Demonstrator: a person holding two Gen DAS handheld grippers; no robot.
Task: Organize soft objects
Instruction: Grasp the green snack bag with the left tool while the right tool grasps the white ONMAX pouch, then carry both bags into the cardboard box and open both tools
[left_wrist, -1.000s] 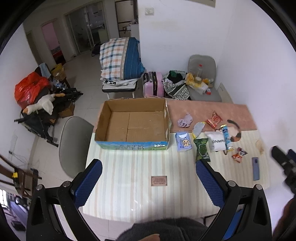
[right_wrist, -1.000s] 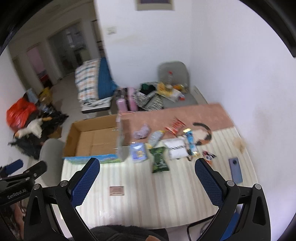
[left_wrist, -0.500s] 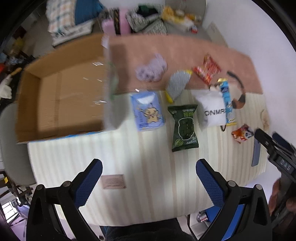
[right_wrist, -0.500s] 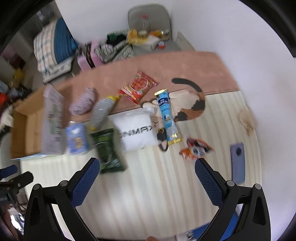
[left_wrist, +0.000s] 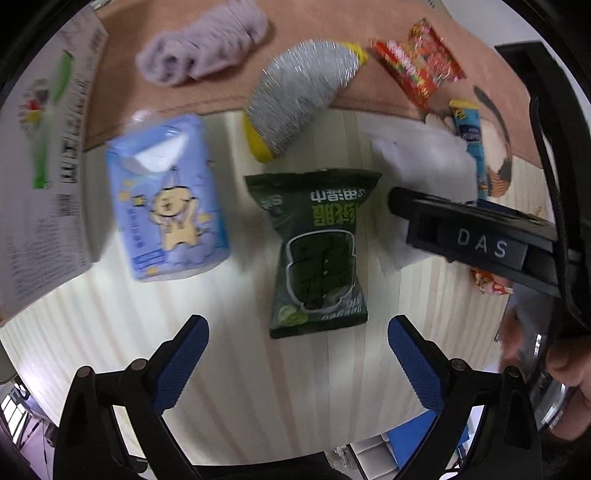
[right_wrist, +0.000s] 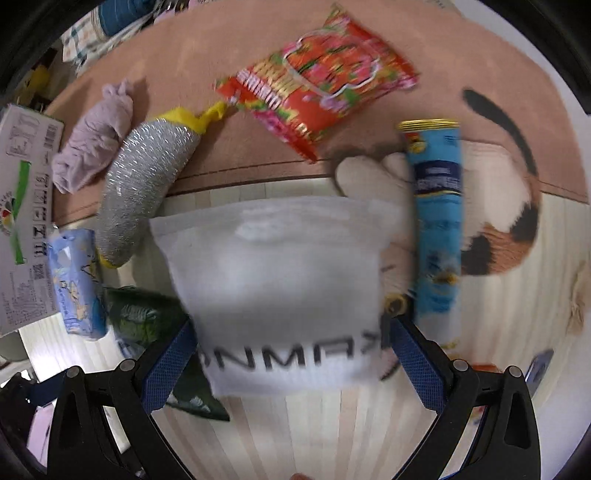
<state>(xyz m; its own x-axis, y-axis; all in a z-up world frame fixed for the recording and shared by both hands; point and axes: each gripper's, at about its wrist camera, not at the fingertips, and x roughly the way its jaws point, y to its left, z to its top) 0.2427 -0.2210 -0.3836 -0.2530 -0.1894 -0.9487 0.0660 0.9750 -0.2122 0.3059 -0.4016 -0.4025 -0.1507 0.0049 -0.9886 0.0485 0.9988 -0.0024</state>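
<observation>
Right tongs (right_wrist: 291, 354) straddle the near end of a white pouch (right_wrist: 280, 280) on the table (right_wrist: 332, 435), spread wide, not yet gripping. Left tongs (left_wrist: 295, 354), also wide, hover near a green packet (left_wrist: 319, 254). The crowding is the risk: closing here could snag the green packet at the pouch's left, or the limp pouch could slip free.

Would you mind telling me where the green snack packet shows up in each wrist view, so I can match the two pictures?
Left wrist: green snack packet at centre, whole, ahead of the open left gripper.
Right wrist: green snack packet at lower left, partly hidden by the white pouch.
Shared landmark: the silver scrubber just beyond it.
</observation>
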